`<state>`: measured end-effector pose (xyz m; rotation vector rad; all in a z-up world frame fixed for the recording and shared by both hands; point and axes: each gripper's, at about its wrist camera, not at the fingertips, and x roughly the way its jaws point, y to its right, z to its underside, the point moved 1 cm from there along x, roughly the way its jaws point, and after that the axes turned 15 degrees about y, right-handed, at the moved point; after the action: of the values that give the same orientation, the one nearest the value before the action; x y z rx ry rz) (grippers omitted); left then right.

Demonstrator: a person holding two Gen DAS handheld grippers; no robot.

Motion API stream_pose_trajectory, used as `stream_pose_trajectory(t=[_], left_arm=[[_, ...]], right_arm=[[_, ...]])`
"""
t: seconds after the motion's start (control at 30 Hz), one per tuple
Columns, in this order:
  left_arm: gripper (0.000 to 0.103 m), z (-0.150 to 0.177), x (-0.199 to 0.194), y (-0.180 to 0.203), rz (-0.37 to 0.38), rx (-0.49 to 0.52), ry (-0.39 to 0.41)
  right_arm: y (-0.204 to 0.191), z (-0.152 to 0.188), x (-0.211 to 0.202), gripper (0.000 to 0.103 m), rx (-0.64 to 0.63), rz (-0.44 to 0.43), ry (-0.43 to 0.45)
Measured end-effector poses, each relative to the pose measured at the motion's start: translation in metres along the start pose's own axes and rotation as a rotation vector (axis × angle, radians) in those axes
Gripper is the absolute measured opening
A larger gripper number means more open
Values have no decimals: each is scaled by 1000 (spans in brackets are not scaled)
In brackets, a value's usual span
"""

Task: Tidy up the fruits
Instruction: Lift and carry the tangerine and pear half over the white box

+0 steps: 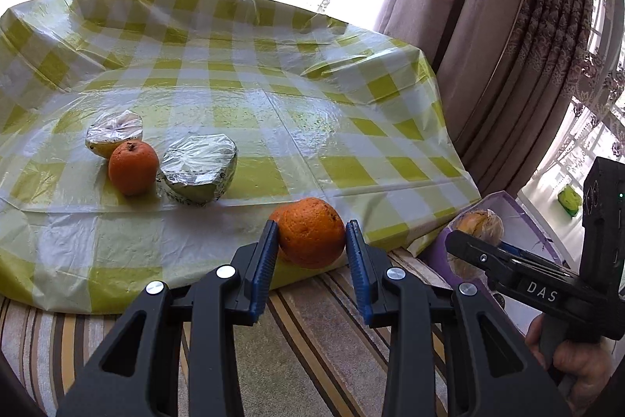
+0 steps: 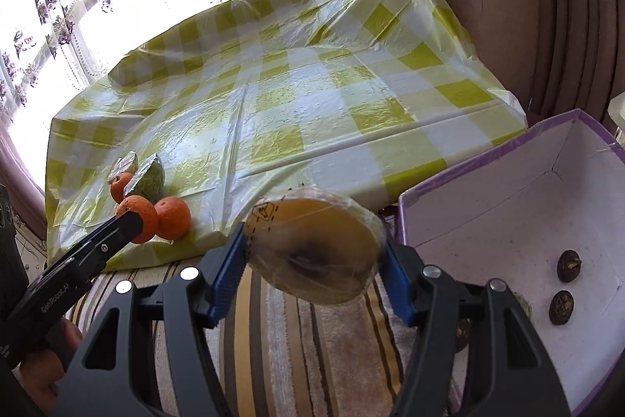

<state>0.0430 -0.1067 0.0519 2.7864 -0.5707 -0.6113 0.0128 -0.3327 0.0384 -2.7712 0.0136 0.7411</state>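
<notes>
Both loads are mid-carry toward the purple box (image 2: 508,190): left gripper (image 1: 311,241) jaws clamp an orange (image 1: 312,233), right gripper (image 2: 314,253) jaws clamp a wrapped fruit half (image 2: 316,245), which next needs lowering inside.

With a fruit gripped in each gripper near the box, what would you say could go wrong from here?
1. The wrapped half fruit is held at its edges by the right gripper; slick film could let it slip before reaching the box.
2. The left gripper pinches the orange near the fingertips, so it might roll out.
3. Another orange sits at the cloth's edge and may be nudged off.
</notes>
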Motion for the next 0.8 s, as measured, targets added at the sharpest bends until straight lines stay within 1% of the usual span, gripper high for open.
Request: stream_pose_trajectory(t=[0.17,0.3,0.47,0.5,0.53,0.6,0.63,0.7,0.8], left_arm=[[33,4,12,28,42,49,-23],[33,9,22,53,84,94,-39],[33,16,35,84,137,156,-64],[33,18,37,90,147,170,-68],[33,19,39,96,157,184,-72],[33,22,44,108,179,210,-81],[33,22,45,113,190,223,-84],[33,24,49,124,211,244,-88],[33,29,56,142,241,276,-101]], right_arm=[[35,-4,-9,63,3,61,20],[59,-6,-16,63,-32,122,17],[90,-2,-17,63,-38,176,-12],[97,-1,-17,63,-3,160,-27],[101,-1,-16,63,5,151,-42],[100,-3,-17,63,-67,188,-55],[102,-4,-20,63,-81,199,-53],[113,-6,-22,63,-59,195,-66],[130,-6,-23,63,-69,238,-77]])
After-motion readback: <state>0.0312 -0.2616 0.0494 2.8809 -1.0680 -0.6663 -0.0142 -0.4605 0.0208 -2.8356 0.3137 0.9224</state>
